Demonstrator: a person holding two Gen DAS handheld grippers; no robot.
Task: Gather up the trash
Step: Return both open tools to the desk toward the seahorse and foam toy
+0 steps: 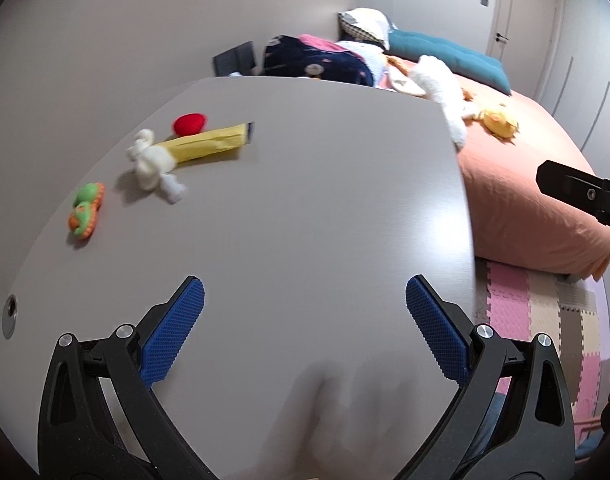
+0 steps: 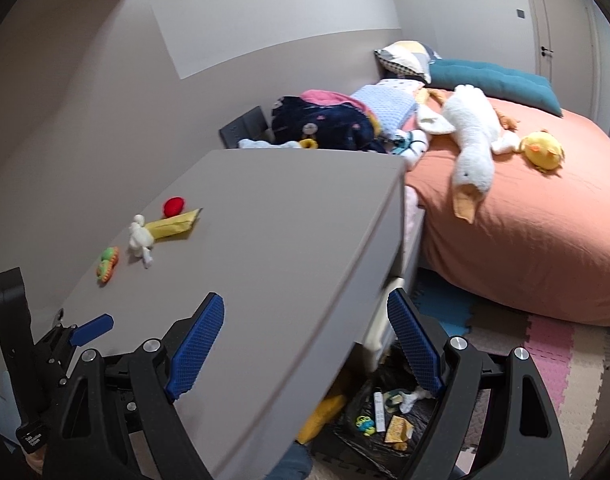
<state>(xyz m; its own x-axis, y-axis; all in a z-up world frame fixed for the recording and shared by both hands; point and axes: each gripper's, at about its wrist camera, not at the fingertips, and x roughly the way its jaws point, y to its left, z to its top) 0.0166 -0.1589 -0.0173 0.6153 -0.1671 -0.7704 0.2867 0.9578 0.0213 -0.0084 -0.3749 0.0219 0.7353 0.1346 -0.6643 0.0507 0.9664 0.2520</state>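
While both of your grippers are hovering empty over the near end of the grey counter (image 1: pixel 305 200), four light pieces are waiting at its far left. You are holding the left gripper (image 1: pixel 305 312) and the right gripper (image 2: pixel 305 328) with jaws spread wide. I judge the crumpled white tissue wad (image 1: pixel 155 164) soft and weightless, so pinch its bulk; the flat yellow paper packet (image 1: pixel 209 145) touching it wants its edge. Just beside them, the small red round lump (image 1: pixel 190 123) and the green-and-orange soft piece (image 1: pixel 85 210) look squashy. The black trash bag (image 2: pixel 381 432) is sitting on the floor under the counter's edge.
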